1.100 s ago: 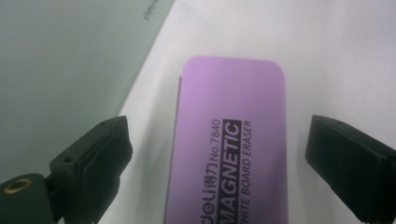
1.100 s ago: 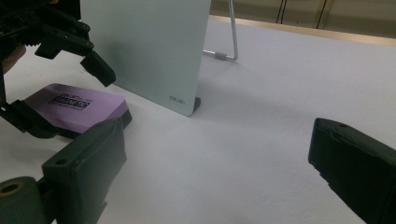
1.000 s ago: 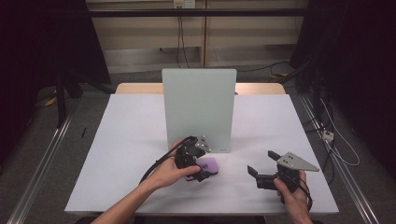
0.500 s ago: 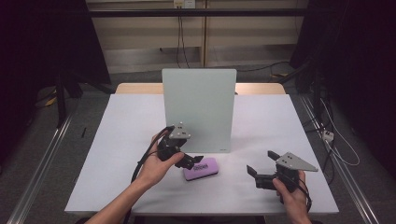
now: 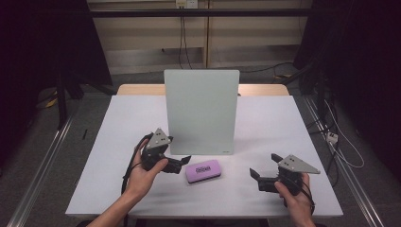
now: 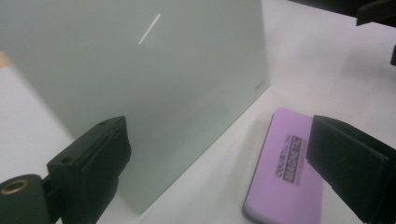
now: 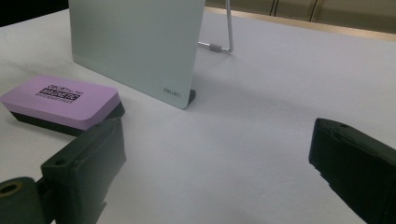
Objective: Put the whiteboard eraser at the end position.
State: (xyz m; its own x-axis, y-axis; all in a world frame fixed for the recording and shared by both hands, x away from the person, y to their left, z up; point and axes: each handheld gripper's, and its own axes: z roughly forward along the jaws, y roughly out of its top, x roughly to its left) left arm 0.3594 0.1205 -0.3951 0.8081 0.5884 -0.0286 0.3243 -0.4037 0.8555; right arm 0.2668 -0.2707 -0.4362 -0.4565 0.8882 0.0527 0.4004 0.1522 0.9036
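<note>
The table (image 5: 118, 142) is being seen with three things of note on its white top, taken here from largest to smallest. The board (image 5: 201, 111) is being held upright by its wire stand near the middle of the table, its face turned toward the near edge; a short white streak is being shown on that face in the left gripper view.

The eraser (image 5: 203, 170) is lying flat, purple side up, just in front of the board's lower edge and a little nearer the near edge of the table. A second ago it was being held at the board's foot by the left gripper (image 5: 182, 162); since then it has been set down and let go. It is now being touched by nothing.

The left gripper is being drawn back toward the table's left edge, its jaws spread wide and empty, the eraser showing beside one jaw in its own view. The right gripper (image 5: 254, 174) is being kept low near the near right corner, jaws likewise wide and empty, unchanged.

The wiping pass is judged to be over or paused, since the eraser has been released; the streak suggests some marking is being left on the board.
</note>
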